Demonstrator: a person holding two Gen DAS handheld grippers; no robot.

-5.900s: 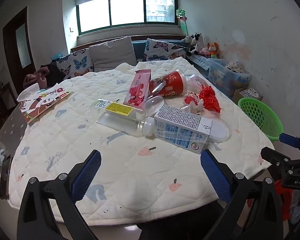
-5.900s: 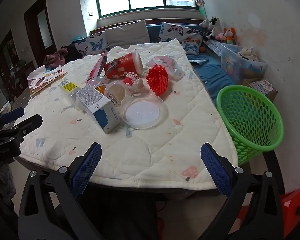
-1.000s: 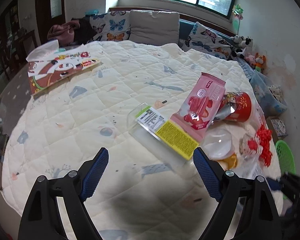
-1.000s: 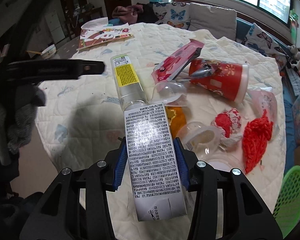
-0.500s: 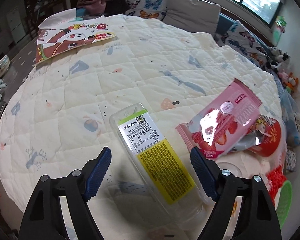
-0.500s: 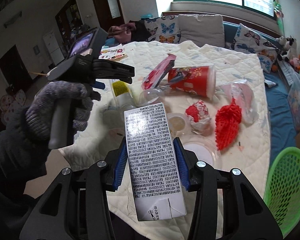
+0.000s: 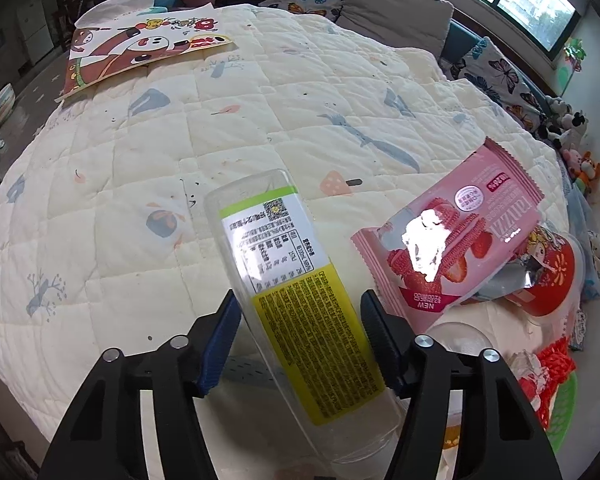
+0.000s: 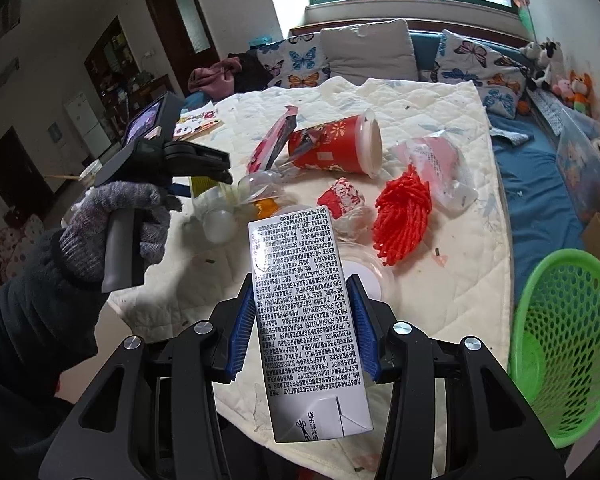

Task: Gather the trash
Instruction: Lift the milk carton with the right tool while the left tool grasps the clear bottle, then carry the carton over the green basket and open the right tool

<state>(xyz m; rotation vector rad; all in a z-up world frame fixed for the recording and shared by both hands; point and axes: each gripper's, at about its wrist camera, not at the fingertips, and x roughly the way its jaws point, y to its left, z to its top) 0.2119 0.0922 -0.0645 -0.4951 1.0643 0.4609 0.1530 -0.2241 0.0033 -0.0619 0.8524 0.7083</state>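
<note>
My left gripper point(image 7: 300, 332) is shut on a clear plastic bottle point(image 7: 296, 280) with a yellow and white label, which lies on the quilted table point(image 7: 140, 160). The same gripper shows in the right wrist view point(image 8: 204, 170), held by a gloved hand over the bottle. My right gripper point(image 8: 303, 322) is shut on a white milk carton point(image 8: 304, 312) and holds it above the table's near edge. A green trash basket point(image 8: 564, 344) stands on the floor to the right of the table.
On the table lie a pink snack wrapper point(image 7: 452, 240), a red paper cup point(image 8: 336, 146), a red mesh net point(image 8: 404, 208), clear plastic lids point(image 8: 364, 276) and a crumpled wrapper point(image 8: 344, 200). A cartoon picture book point(image 7: 140, 48) lies at the far left.
My left gripper has moved down onto the bottle and closed on it. My right gripper has lifted the carton and swung right, bringing the green basket further into view.
</note>
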